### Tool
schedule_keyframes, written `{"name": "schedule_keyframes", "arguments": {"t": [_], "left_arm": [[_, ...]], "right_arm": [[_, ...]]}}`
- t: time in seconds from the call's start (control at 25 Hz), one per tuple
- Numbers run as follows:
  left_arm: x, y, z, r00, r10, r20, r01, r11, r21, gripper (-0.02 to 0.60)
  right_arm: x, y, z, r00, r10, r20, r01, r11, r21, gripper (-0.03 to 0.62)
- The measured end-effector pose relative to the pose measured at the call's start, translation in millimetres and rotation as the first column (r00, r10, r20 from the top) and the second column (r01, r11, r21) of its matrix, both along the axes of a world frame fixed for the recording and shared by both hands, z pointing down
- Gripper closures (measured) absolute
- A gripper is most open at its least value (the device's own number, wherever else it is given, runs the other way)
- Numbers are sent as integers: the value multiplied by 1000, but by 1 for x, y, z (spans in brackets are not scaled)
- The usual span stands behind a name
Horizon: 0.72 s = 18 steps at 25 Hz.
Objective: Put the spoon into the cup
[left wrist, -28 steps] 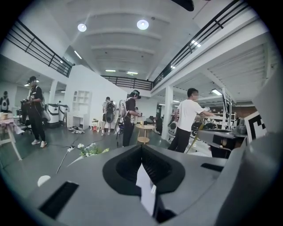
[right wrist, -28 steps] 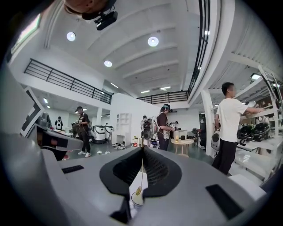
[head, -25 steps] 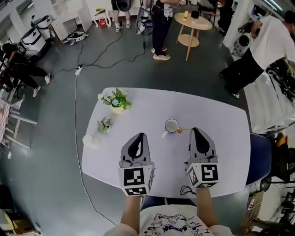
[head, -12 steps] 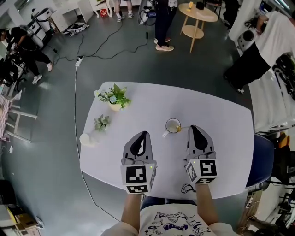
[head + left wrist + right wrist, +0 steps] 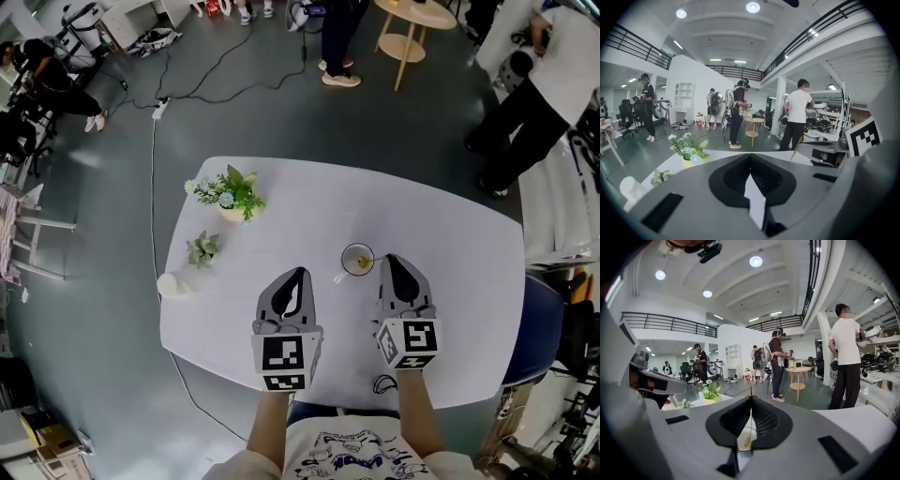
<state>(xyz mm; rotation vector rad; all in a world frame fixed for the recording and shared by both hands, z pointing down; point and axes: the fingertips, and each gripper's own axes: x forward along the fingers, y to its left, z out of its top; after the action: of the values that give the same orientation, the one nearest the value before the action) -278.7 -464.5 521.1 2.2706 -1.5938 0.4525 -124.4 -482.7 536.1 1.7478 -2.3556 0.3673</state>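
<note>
So the slim gold metal spoon [image 5: 747,442] is pinched by its thin handle right at the tips of the right gripper [image 5: 389,258], jaws closed tight on it. Its bowl end hangs down at the small round white cup [image 5: 356,260]. It looks like it's inside the rim, but the head view is too small to say whether it touches. The cup stands on the pale white table [image 5: 450,281], just ahead and left of that gripper's tips. The left gripper [image 5: 297,273] hovers alongside, jaws closed with nothing between them, apart from the cup. Further left is a green flowering plant in a yellow pot [image 5: 230,197].
</note>
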Motion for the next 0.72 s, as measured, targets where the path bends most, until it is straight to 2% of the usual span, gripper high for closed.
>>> {"name": "schedule_keyframes", "arguments": {"t": [0.72], "left_arm": [[4,-30,45,1000,2,-3,-3,997,-73,568]], "right_arm": [[-2,-21,73,1000,-6,-14,4,991,-137,572]]}}
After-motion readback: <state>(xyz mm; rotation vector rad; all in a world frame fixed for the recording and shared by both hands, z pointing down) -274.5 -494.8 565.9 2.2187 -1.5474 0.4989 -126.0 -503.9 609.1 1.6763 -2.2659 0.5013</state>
